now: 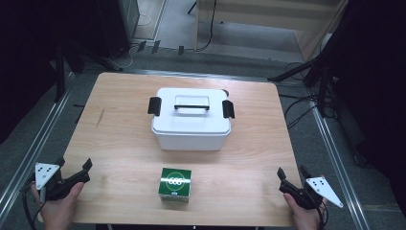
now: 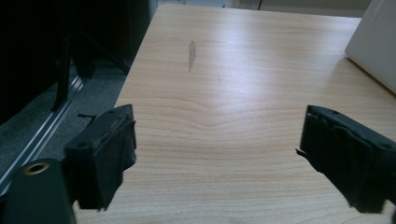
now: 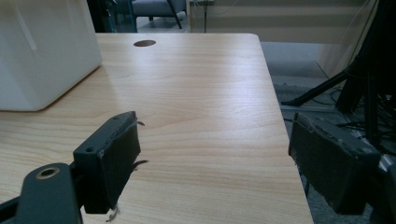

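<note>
Both hand-held grippers, left (image 1: 74, 173) and right (image 1: 292, 178), rest spread and empty; your box (image 1: 175, 184) sits bottom centre between them, roughly equidistant.

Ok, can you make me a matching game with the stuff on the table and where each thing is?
Things:
1. white box
2. green carton
3. left gripper
4. right gripper

Places:
A. near right corner of the table, jaws open
B. middle of the table, lid on
C. near left corner, jaws open
D. near edge, in front of the white box

Pairs: 1-B, 2-D, 3-C, 4-A
</note>
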Demonstrator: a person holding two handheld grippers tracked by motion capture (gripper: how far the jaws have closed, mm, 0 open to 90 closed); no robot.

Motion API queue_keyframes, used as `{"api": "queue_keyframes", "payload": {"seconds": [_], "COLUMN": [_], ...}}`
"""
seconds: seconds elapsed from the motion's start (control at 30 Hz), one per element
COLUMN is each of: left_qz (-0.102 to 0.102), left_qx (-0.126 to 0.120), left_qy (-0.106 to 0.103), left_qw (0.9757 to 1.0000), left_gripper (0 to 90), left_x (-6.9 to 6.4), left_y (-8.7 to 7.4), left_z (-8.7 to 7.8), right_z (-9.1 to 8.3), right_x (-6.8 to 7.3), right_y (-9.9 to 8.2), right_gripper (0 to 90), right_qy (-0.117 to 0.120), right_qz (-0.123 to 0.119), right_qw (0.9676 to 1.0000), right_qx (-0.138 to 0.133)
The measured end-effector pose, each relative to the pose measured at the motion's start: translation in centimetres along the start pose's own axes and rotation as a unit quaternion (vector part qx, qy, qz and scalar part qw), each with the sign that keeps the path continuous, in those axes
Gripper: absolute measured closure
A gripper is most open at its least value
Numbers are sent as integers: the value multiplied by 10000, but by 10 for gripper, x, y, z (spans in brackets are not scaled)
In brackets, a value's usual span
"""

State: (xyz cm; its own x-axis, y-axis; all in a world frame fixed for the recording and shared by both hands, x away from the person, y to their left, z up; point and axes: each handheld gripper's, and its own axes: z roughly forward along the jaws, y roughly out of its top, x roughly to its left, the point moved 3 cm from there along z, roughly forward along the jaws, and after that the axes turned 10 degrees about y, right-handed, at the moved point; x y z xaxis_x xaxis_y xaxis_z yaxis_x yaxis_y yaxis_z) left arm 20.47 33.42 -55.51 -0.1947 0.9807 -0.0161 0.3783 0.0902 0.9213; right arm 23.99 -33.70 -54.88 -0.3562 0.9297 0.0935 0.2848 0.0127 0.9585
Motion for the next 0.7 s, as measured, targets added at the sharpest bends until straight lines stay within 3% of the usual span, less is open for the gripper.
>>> {"api": "queue_keyframes", "payload": {"seconds": [0.27,0.47,0.57,0.6,0.67,0.7], "left_qz": [201,374,360,355,384,421], "left_qx": [-51,-67,-36,-18,-10,-6], "left_qy": [56,64,-74,-178,-257,-335], "left_qw": [9998,9993,9993,9992,9989,9986], "left_gripper": [154,216,223,227,230,245], "left_x": [-6,-12,-20,-29,-35,-42], "left_y": [0,0,0,0,0,0], "left_z": [-3,-5,-7,-9,-9,-10], "right_z": [2,5,4,4,4,5], "right_x": [11,30,44,54,57,66], "right_y": [3,11,17,20,21,22], "right_gripper": [237,301,338,345,346,348], "right_qy": [-4,124,282,424,459,548], "right_qz": [41,15,-52,-78,-60,-92], "right_qw": [10000,9999,9995,9989,9988,9984], "right_qx": [-16,-76,-156,-192,-187,-132]}}
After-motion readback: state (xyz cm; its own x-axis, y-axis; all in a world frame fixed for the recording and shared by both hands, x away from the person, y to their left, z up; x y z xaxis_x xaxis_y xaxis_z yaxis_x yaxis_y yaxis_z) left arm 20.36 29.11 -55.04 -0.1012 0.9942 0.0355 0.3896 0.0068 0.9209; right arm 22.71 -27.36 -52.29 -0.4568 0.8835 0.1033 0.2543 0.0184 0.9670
